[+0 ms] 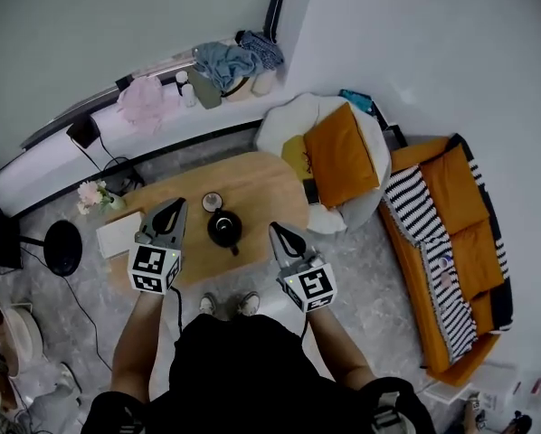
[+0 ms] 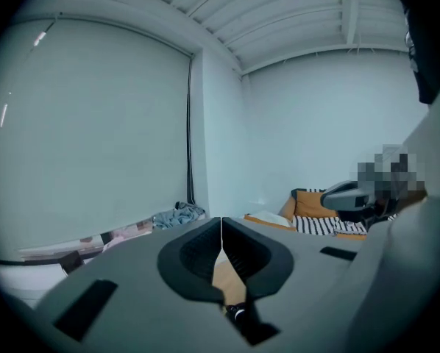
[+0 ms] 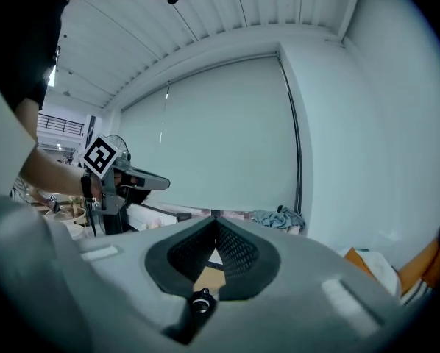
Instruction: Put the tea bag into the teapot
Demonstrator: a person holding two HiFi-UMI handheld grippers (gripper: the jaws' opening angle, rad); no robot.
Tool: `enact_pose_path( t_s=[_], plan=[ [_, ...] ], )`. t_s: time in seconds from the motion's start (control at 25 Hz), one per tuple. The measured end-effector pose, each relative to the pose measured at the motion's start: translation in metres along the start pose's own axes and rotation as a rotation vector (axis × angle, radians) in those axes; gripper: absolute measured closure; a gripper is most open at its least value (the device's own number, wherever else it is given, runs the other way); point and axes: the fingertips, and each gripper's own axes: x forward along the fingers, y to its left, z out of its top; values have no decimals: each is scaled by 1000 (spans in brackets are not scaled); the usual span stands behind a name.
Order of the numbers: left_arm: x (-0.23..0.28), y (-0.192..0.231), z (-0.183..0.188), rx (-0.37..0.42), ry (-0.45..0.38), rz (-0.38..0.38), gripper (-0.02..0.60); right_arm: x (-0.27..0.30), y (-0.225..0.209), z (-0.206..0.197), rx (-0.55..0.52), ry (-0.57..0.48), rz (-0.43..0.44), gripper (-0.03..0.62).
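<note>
**Both grippers clenched and empty above the bench, teapot between them**

The left gripper (image 2: 221, 225) is clamped shut: in its own view the two dark pads meet along a thin line with nothing caught in them. The right gripper (image 3: 215, 219) is likewise closed, its tips touching and nothing held. In the head view both are raised over the near edge of the oval wooden bench (image 1: 261, 183), left and right of the person's body, each pointing away from the person.

The black teapot (image 1: 224, 228) stands upright on the bench between the two grippers, nearer the left one and touched by neither. Just beyond it lies a small round item (image 1: 213, 202), too small to identify. The tea bag cannot be made out in any view.

At the bench's left end sit a white box (image 1: 118, 234) and, behind it, a small bunch of flowers (image 1: 93, 193). To the right of the bench stands a white chair (image 1: 293, 120) with an orange cushion (image 1: 339, 155), and further right an orange sofa (image 1: 460, 188) with a striped blanket (image 1: 420, 208).
</note>
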Motion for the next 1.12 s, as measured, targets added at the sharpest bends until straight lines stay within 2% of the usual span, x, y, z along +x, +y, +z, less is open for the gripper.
enact_pose_path(
  t_s=[0.16,0.28,0.6,0.72,0.88,1.12],
  plan=[
    [-29,9,44,1,-121,41,571,-10,-8,30,-46,-71,-20,589],
    [-55,18,65,-8,-203,81,571,-19,-18,44,-39,-81,-70,589],
    [-118,32,86,-57,-342,149,571,-47,-38,67,-23,-137,-186,589],
    [-132,30,93,-42,-389,157,571,-62,-52,72,-28,-131,-231,589],
    [-147,34,91,5,-403,161,571,-70,-58,75,-16,-137,-282,589],
    [-157,27,75,-30,-372,141,571,-70,-53,78,-12,-125,-293,589]
  ],
)
